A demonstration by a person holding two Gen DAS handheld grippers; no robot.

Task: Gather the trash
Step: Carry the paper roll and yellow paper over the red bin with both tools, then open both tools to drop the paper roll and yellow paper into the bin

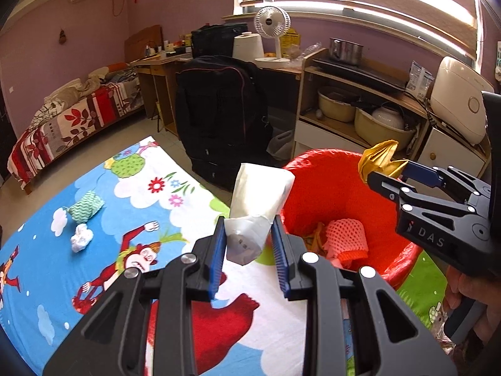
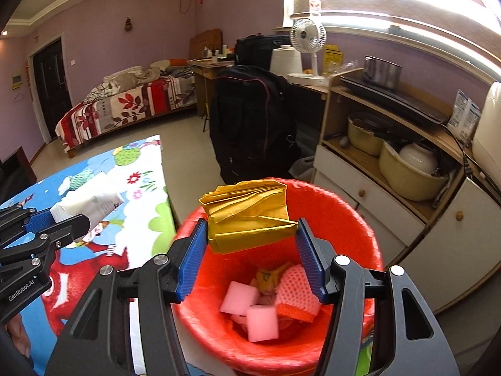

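- Now your left gripper (image 1: 249, 235) pinches the white bag (image 1: 260, 194) short of the red bin (image 2: 344, 219); release early and it lands outside.
- Your right gripper (image 2: 252, 244) clamps folded yellow paper (image 2: 247, 216) above the bin; it could catch the rim.

White letters "DAS" show on the black body of the right gripper (image 1: 388, 169), seen from the left wrist. "GenRobot.AI" runs along the left gripper (image 2: 62, 216) body in the right wrist view. Small dark print on the white paper packet (image 1: 250, 219) is too blurred to read.
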